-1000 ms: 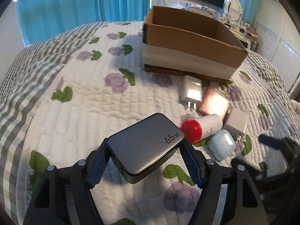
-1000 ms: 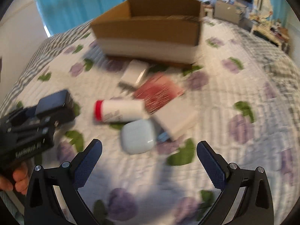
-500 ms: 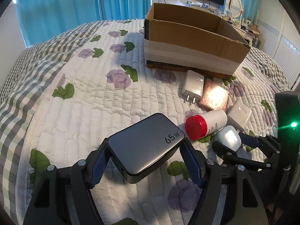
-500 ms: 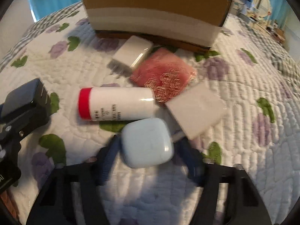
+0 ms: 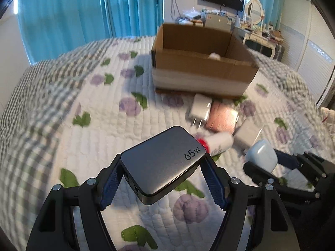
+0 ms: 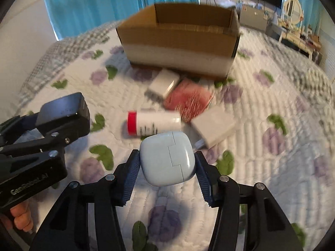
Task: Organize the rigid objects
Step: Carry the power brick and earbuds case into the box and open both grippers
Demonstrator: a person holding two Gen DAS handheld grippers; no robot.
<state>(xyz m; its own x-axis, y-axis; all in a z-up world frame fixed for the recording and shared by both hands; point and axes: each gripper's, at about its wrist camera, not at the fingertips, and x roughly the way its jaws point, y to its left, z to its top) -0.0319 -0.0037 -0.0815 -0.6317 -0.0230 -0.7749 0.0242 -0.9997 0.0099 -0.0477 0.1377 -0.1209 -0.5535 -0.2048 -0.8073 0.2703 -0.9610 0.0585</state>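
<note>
Left tongs (image 5: 162, 174): clamped on a grey charger block (image 5: 161, 163) marked "65w", held above the quilt (image 5: 62, 125).

Right tongs (image 6: 167, 167): jaws just closed further; a pale blue earbud case (image 6: 167, 159) is gripped between the pads, lifted clear of the quilt.

On the bed, just beyond the tongs, are lying a white bottle with a red cap (image 6: 153, 123), a white adapter (image 6: 213, 126) touching a red packet (image 6: 188, 100), and a white plug charger (image 6: 164, 83) beside it.

Behind these an open cardboard box (image 6: 178, 41) is placed; something small and white (image 5: 214, 56) is seen inside it.
</note>
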